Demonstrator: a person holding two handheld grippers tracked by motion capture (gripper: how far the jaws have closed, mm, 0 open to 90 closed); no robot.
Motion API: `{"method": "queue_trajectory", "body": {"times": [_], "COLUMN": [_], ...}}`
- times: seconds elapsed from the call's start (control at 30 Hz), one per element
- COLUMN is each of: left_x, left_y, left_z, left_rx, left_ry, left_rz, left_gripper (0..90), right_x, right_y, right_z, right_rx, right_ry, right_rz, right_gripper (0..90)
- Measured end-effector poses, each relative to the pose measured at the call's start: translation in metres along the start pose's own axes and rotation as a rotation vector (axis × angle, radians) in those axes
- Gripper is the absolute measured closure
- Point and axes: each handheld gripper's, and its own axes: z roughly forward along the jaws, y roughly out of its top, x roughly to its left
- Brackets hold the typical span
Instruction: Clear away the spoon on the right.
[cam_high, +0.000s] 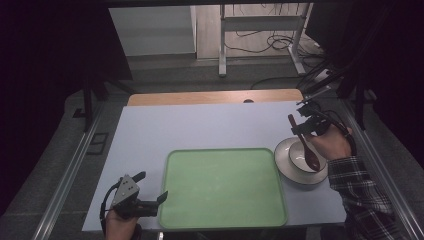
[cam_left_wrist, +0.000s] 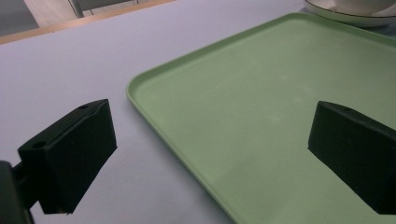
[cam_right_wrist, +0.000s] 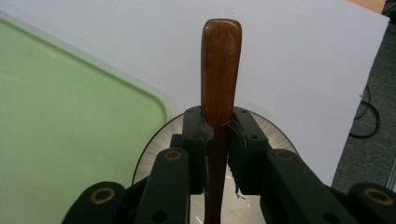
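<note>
The right gripper (cam_high: 303, 131) holds the wooden spoon (cam_high: 304, 145) tight by its handle, over the white bowl (cam_high: 305, 156) on its plate (cam_high: 281, 161). The spoon looks light, stiff and smooth, so a mid-handle hold seems best. The left gripper (cam_high: 153, 189) waits, jaws wide, beside the green tray (cam_high: 222, 187), which has lots of room.

The left gripper (cam_high: 153, 189) sits low at the near left. A hand (cam_high: 121, 220) holds it from behind. Its two black jaws stand wide apart and hold nothing. The right gripper (cam_high: 303, 129) is up at the far right, held by a hand (cam_high: 332, 143) in a checked sleeve (cam_high: 361, 192). Its jaws are squeezed tight on a wooden spoon (cam_high: 303, 143) handle, which sticks up past the jaw tips.
</note>
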Motion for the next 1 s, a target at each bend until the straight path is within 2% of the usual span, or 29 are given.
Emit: {"method": "queue_trajectory", "body": {"times": [0.3,0.5,0.8,1.0], "left_x": [0.0,0.0,0.0,-0.001], "left_y": [0.0,0.0,0.0,0.0], "left_z": [0.0,0.0,0.0,-0.001], "left_rx": [0.0,0.0,-0.001,-0.001], "left_ry": [0.0,0.001,0.001,0.002], "left_rz": [0.001,0.001,0.002,0.005], "left_gripper": [1.0,1.0,1.0,1.0], "right_x": [0.019,0.032,0.056,0.067], "right_y": [0.003,0.004,0.006,0.006], "right_z": [-0.002,0.001,0.017,0.024], "right_rx": [0.049,0.054,0.108,0.127], "right_ry": [0.023,0.037,0.082,0.089], "right_rz": [-0.032,-0.052,-0.078,-0.092], "right_gripper": [77.8,77.8,77.8,77.8]}}
